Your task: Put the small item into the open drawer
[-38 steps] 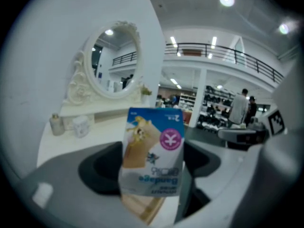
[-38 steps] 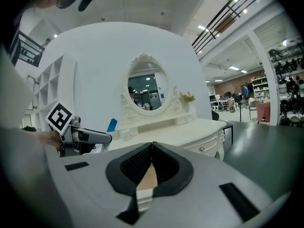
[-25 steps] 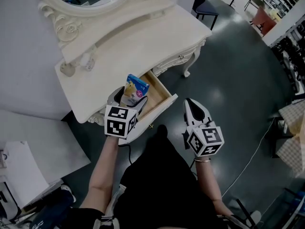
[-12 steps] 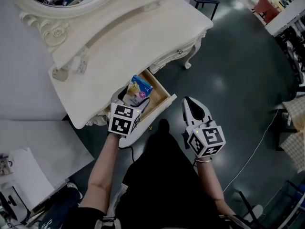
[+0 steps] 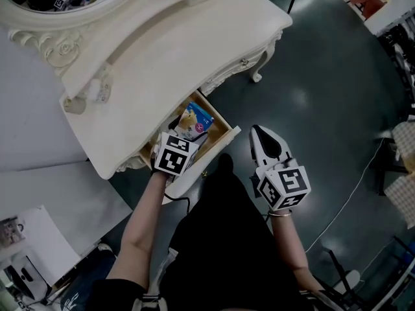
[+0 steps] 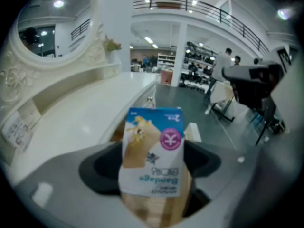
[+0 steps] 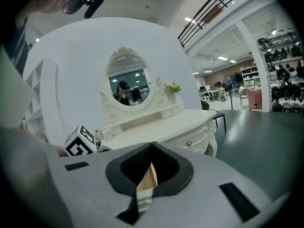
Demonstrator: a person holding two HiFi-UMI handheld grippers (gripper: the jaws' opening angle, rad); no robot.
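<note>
My left gripper (image 5: 184, 137) is clamped on the small item, a blue-and-white bandage box (image 6: 152, 146), pinched by its lower part so that the print reads upside down to me. The box hangs over the wooden inside of the open drawer (image 5: 220, 127), which juts from the front of the white desk (image 5: 181, 50). I'd call this the placing step: the carry looks done, the release not yet. From above I can't quite tell whether the box's end is already below the drawer's rim or just over it. Next I should lower it until it rests on the drawer floor, spread the jaws, then draw back without catching the box. My right gripper (image 7: 152, 148) waits beside the drawer front, jaws together on nothing.
</note>
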